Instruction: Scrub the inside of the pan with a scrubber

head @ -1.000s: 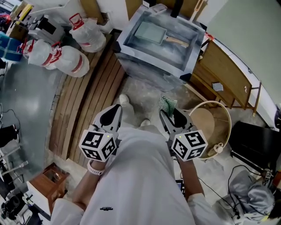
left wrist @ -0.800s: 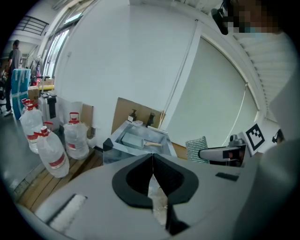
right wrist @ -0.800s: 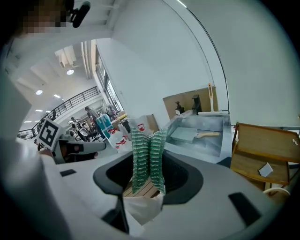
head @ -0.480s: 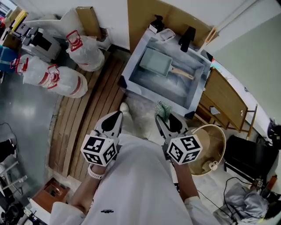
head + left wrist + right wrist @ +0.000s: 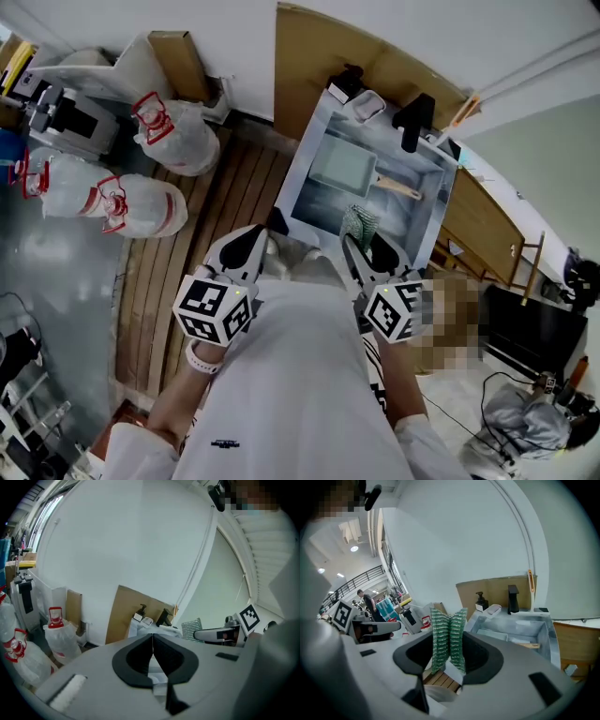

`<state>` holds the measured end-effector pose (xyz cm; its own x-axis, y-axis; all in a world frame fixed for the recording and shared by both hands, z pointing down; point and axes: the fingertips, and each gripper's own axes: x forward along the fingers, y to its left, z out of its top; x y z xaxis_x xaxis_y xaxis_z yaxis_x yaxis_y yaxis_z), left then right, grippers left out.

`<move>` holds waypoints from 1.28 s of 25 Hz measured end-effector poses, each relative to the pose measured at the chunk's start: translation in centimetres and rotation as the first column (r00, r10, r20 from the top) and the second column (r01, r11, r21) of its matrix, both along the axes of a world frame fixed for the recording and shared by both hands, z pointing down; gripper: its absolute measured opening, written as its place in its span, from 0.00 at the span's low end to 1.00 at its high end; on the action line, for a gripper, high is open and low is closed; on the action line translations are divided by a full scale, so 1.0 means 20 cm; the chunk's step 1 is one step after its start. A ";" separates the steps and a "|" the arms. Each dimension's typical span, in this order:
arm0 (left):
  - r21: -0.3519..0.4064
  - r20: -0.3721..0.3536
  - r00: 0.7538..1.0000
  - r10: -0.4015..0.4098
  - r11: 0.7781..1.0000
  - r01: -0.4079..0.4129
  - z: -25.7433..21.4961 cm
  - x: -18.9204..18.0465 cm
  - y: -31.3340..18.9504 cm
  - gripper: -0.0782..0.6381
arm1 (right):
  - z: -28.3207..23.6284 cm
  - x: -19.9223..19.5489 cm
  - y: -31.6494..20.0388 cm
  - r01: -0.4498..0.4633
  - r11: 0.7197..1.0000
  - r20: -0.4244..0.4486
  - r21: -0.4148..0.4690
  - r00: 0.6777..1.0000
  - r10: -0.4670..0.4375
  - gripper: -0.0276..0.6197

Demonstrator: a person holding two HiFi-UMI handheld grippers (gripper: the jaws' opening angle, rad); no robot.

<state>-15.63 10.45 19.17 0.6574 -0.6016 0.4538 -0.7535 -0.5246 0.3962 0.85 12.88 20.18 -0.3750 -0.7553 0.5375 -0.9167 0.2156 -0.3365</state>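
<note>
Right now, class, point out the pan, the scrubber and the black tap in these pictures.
pan (image 5: 339,167): head view, on its flat inside base.
scrubber (image 5: 443,639): right gripper view, on its green mesh middle.
black tap (image 5: 513,598): right gripper view, on its upright body.

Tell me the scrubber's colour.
The scrubber is green with pale ribbing; clearest in right gripper view.

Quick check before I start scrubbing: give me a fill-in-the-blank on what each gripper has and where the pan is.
The green scrubber is clamped by the gripper on the person's ___ side.
The left gripper, its jaws shut together, holds ___.
The pan lies inside the ___, not yet touched by either gripper.

Missing words: right; nothing; sink
</note>
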 end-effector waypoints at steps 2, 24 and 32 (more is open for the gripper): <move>-0.006 -0.010 1.000 0.017 1.000 -0.017 0.01 0.03 -0.04 0.12 | 0.01 0.01 -0.02 -0.007 1.000 -0.013 -0.009 1.000 0.007 0.30; -0.016 0.015 0.995 0.099 0.995 -0.099 0.06 0.43 -0.24 0.12 | 0.16 0.33 -0.25 -0.050 0.997 0.006 -0.057 0.999 0.050 0.30; -0.064 0.048 0.994 0.100 0.993 -0.097 0.19 0.60 -0.31 0.12 | 0.35 0.46 -0.38 -0.037 0.993 -0.002 -0.109 0.999 0.037 0.30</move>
<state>-3.64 4.31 22.97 0.6869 -0.5050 0.5225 -0.7196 -0.5732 0.3919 10.09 5.27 27.16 -0.3480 -0.7054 0.6175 -0.9233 0.1435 -0.3564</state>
